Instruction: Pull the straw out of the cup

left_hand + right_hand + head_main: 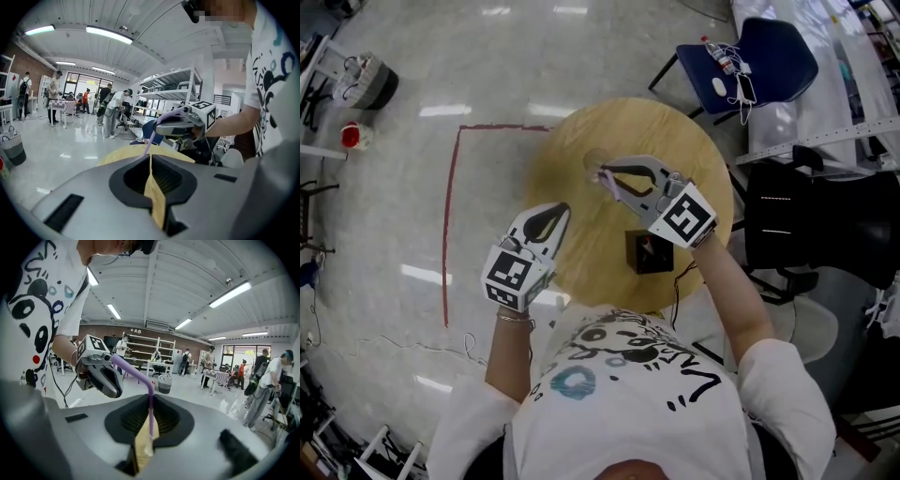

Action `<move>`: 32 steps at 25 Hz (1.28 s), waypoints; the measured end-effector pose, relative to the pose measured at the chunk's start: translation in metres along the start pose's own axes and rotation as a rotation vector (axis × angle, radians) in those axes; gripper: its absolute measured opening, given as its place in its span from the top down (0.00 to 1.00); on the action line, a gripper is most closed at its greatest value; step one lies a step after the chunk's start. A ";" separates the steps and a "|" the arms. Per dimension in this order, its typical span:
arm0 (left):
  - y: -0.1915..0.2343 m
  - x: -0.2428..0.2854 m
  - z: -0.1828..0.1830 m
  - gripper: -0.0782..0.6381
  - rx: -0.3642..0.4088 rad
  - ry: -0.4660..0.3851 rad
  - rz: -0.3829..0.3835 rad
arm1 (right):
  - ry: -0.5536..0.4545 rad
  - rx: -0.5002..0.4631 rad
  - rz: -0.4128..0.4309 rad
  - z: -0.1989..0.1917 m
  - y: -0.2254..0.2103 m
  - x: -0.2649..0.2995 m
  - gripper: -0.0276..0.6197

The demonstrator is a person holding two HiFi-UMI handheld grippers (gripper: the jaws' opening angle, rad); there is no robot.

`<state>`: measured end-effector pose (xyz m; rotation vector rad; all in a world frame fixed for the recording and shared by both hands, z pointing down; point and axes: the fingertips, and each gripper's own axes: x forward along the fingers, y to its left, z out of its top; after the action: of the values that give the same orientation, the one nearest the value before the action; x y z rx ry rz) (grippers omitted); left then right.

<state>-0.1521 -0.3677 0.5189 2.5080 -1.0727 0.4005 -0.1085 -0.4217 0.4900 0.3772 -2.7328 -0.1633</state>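
A clear cup stands faintly visible on the round wooden table. My right gripper hovers just beside it, shut on a purple bendy straw; the straw's bent top points off to the left. In the left gripper view the straw slants down from the right gripper toward the table, and its lower end is hidden. I cannot tell whether that end is still in the cup. My left gripper is over the table's near left edge, shut on nothing.
A small black box sits on the table near the person. A blue chair with loose items and a black chair stand to the right. Red tape marks the floor on the left. Several people stand far off.
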 end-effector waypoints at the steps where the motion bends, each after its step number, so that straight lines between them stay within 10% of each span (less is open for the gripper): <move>1: -0.002 -0.001 0.003 0.86 0.006 -0.005 0.000 | -0.007 0.013 -0.009 0.005 0.000 -0.005 0.89; 15: -0.070 -0.030 0.062 0.86 0.096 -0.122 0.029 | -0.210 0.075 -0.206 0.085 0.007 -0.129 0.89; 32: -0.170 -0.031 0.092 0.86 0.173 -0.183 -0.016 | -0.243 0.123 -0.312 0.073 0.044 -0.264 0.89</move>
<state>-0.0371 -0.2818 0.3853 2.7483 -1.1285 0.2739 0.0891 -0.3003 0.3376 0.8711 -2.9126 -0.1306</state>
